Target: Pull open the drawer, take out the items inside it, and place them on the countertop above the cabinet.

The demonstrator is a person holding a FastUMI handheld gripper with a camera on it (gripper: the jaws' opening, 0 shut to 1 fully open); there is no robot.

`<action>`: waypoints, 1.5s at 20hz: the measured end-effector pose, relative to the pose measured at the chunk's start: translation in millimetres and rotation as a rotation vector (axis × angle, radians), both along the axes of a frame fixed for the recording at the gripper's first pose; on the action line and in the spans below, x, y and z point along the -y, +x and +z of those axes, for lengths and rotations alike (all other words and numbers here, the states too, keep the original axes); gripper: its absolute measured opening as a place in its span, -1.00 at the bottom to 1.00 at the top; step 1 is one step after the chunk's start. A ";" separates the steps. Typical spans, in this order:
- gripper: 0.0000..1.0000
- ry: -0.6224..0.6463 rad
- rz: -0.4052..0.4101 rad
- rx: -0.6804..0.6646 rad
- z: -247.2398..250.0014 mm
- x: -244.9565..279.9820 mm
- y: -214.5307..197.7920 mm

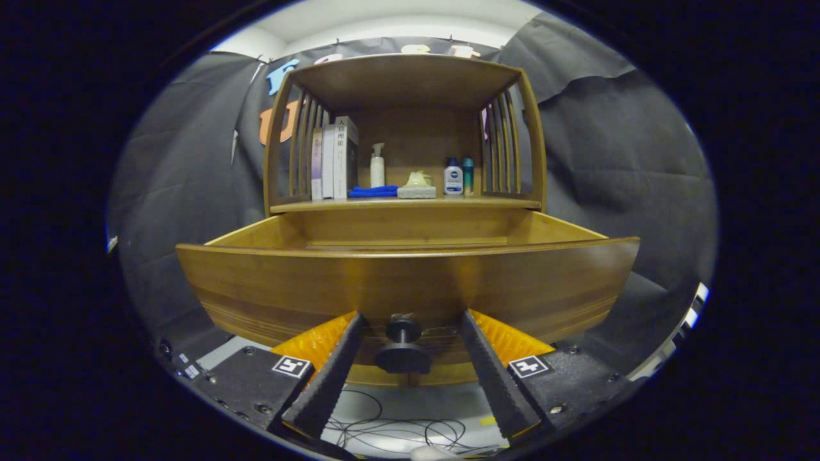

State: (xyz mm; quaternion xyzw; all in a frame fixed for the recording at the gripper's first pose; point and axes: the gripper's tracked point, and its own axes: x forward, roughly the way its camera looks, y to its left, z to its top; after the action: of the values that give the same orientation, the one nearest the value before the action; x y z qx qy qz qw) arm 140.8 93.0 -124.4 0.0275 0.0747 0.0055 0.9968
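Dim booth, overhead light, sharp focus, strong fisheye bending

Claw (408, 323) pointed level and straight ahead. Its two ribbed black fingers (333, 374) stood spread wide, tips well apart and angled slightly inward. Neither finger pressed on anything; gap between them stayed unclosed.

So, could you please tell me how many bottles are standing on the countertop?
3: a white spray bottle right of the books, behind the blue cloth, and a white bottle and a teal bottle side by side near the right slats. More may be hidden behind the books.
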 end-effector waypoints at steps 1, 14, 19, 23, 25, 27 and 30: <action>0.95 0.000 0.000 0.005 0.1 -0.3 0.1; 0.97 0.016 0.024 0.008 3.8 -1.4 20.5; 0.97 0.019 0.021 0.005 9.6 -3.9 41.6; 0.97 0.025 0.018 0.001 14.8 -6.4 64.3; 0.97 0.022 0.010 0.004 18.0 -8.7 78.3; 0.98 0.019 -0.001 0.021 25.8 -10.9 91.5; 0.98 0.020 -0.006 0.014 25.6 -13.8 107.1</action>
State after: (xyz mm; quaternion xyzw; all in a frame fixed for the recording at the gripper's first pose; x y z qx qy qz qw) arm 247.8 106.7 -98.8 0.0376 0.0676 0.0034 0.9970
